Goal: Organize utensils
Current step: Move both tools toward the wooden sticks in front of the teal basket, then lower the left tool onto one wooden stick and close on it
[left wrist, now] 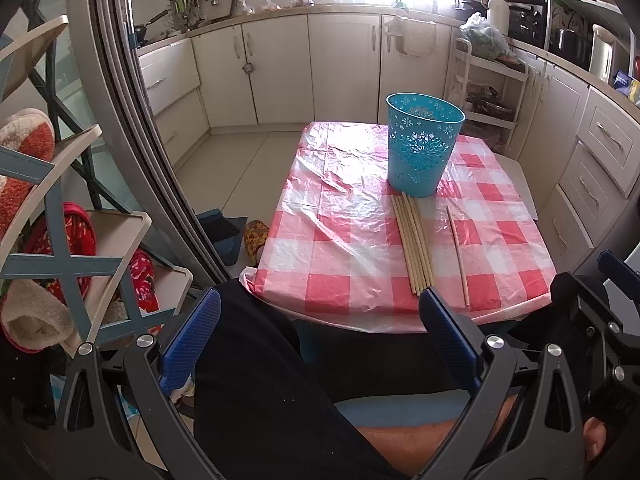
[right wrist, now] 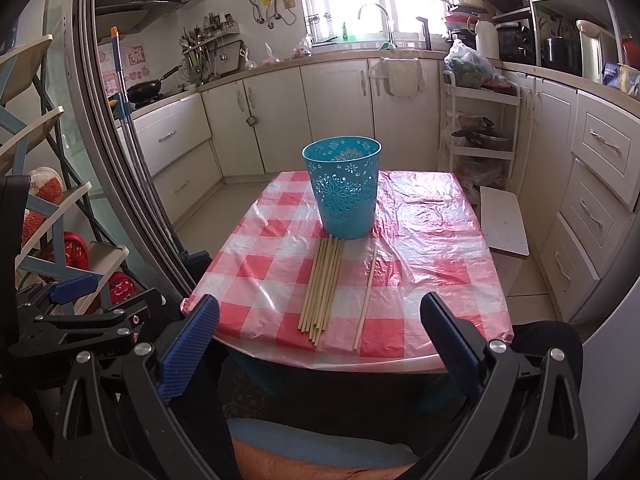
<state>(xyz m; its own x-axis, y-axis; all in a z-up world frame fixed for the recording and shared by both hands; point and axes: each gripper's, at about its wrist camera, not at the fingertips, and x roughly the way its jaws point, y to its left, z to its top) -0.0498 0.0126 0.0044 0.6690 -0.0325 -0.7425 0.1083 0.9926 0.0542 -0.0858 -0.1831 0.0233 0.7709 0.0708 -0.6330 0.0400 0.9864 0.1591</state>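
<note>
Kitchen cabinets ring a tabletop [right wrist: 256, 264] in red-checked plastic. At its 12 o'clock stands a blue perforated bin [right wrist: 343, 188]; a chopstick bundle [right wrist: 322, 288] touches its base, one single chopstick [right wrist: 367, 300] at 3 o'clock. Left gripper [left wrist: 320, 340] and right gripper [right wrist: 320, 344]: jaws wide apart, empty.

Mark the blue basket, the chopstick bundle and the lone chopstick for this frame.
blue basket [right wrist: 345, 196], right wrist view, front wall.
chopstick bundle [right wrist: 322, 288], right wrist view, mid-length.
lone chopstick [right wrist: 367, 292], right wrist view, middle of shaft.
</note>
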